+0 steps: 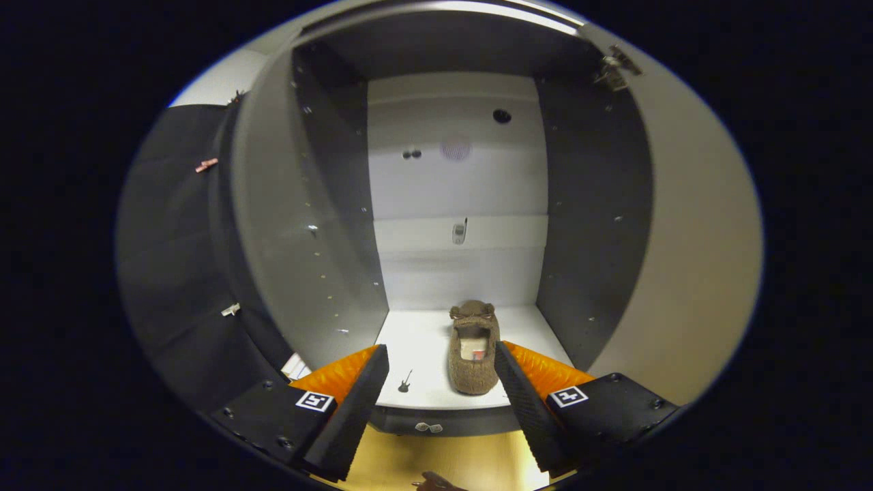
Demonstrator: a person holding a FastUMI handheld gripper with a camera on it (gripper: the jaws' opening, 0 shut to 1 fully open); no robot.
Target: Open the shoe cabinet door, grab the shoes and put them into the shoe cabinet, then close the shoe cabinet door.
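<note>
Slipper (473,351) lay on the cabinet floor (423,354), toe pointing to the far wall, heel near the front lip; plush brown pile, soft rounded form, small animal face at the toe. Gripper (442,382) fingers stood spread wide, holding nothing, slipper just ahead and nearer the right finger. Cabinet (341,225) smooth grey panels, pale back wall; door (689,273) swung open at right, hinge (617,68) visible. Risk, judged: heel sits close to the edge, so the closing door might catch it, or a finger brush it outward.

brown fuzzy slipper (473,348), white cabinet floor (426,354)
</note>
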